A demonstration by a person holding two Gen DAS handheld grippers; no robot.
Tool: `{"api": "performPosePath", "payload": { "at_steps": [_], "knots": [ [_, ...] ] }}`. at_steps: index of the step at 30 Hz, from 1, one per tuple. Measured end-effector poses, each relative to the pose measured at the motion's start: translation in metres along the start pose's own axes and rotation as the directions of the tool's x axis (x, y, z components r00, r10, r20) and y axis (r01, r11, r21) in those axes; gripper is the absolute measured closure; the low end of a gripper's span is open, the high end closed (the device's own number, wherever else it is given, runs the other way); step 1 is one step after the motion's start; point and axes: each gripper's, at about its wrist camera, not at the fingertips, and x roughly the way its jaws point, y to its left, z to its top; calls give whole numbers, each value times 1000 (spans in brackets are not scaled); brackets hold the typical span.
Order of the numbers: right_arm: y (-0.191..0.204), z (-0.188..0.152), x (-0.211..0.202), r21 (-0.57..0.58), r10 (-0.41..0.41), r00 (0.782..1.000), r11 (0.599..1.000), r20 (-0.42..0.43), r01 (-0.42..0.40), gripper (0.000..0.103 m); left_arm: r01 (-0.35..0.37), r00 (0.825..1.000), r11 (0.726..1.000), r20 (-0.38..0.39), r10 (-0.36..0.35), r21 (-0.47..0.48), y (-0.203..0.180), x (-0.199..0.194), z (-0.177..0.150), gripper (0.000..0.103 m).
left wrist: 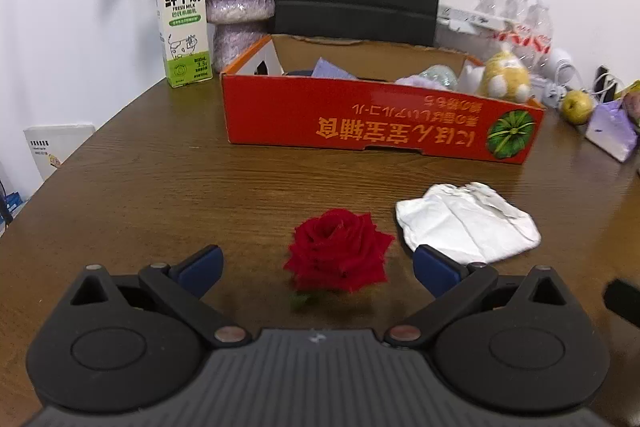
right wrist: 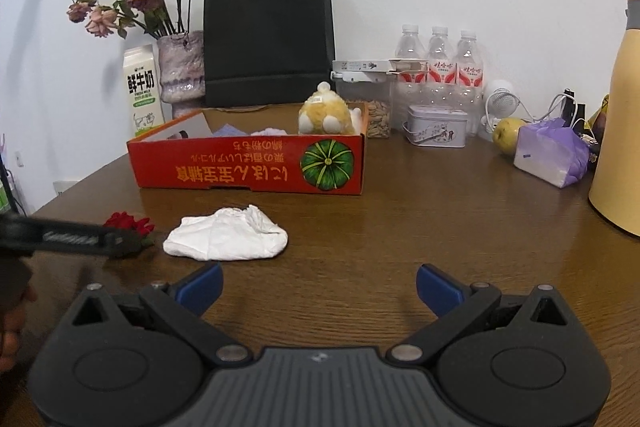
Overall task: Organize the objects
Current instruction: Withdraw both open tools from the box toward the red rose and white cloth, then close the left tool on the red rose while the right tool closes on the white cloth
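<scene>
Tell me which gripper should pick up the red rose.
Left. The left gripper is open with the red rose lying between its fingers. The right gripper is open over bare table, nearer the white crumpled paper.

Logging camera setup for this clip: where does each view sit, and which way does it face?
Left wrist: on the left gripper, low over the brown wooden table, facing the red fabric rose; its blue-padded fingers show, open.
Right wrist: on the right gripper, facing bare table; its open fingers and the left gripper show.
Shared: rose, crumpled white paper, red cardboard box.
</scene>
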Motion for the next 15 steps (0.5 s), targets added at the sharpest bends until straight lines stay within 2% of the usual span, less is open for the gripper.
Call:
{"api": "performPosePath", "payload": {
  "at_steps": [2,4,6,10,15],
  "knots": [
    [1,0,1,-1,3,1000,1000,-2,-3,0,-12,1000,1000,-17,12,-8,-1,9,2,0],
    [1,0,1,0,4,1000,1000,-5,-4,0,3,1000,1000,-24,-4,-30,1,13,3,13],
    [1,0,2,3,6,1000,1000,-11,-6,0,11,1000,999,-13,-12,-31,3,11,3,53],
    [0,0,4,14,16,1000,1000,-14,-16,0,55,998,997,-3,-56,-49,8,8,5,59],
    [4,1,5,4,22,1000,1000,-17,-22,0,66,997,997,41,-64,-46,15,-2,10,60]
  ]
}}
